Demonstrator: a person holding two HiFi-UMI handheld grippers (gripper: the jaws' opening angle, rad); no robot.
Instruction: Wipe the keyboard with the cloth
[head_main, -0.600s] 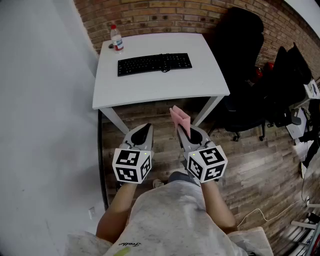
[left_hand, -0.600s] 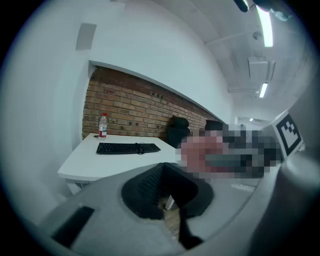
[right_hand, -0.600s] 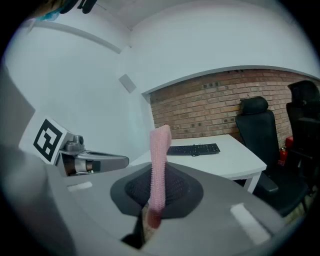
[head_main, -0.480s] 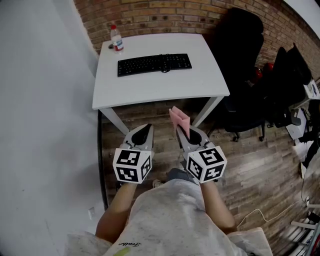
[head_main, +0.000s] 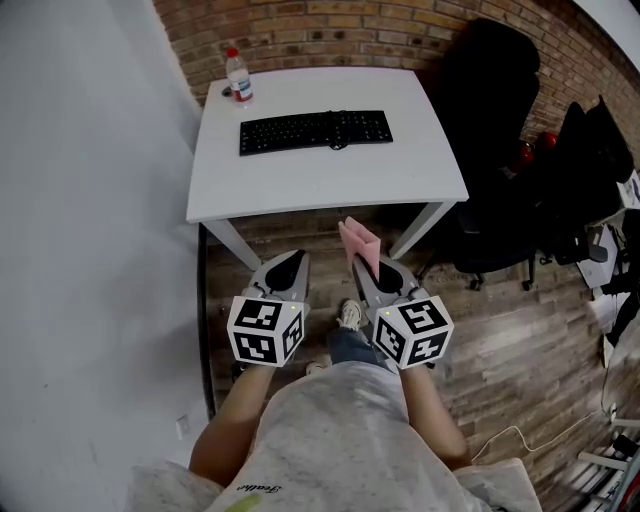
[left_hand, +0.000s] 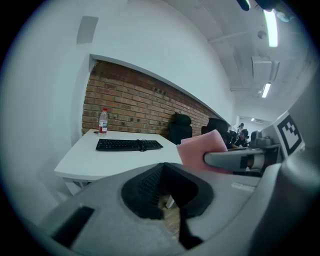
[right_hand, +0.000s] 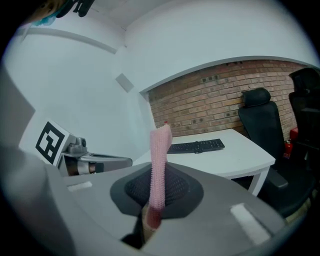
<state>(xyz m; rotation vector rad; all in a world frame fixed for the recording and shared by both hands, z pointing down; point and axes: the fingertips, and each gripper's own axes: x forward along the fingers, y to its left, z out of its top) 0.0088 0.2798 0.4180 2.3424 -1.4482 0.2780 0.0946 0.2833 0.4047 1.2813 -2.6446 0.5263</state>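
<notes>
- The pink cloth (head_main: 358, 238) is being pinched upright by the right gripper (head_main: 365, 262), jaws clenched on its lower edge, well short of the white table (head_main: 320, 175) and out in front of its near edge.
- Nothing is being held by the left gripper (head_main: 291, 262). Its jaws are being kept together and empty, also off the near edge of the table, just beside the right one.
- The black keyboard (head_main: 315, 130) is lying toward the back of the table, roughly centred, and isn't being touched by anything yet. A water bottle (head_main: 238, 75) is standing at the table's back left corner.
- Step-wise, it looks like the approach is being done: cloth already grabbed, wiping not started.
- For the next move, the cloth probably needs to be carried up over the near edge of the table and lowered flat onto the keys, since right now it's being presented edge-on.
- The keyboard could be steadied by the free left gripper so it isn't being shoved toward the back of the table.
</notes>
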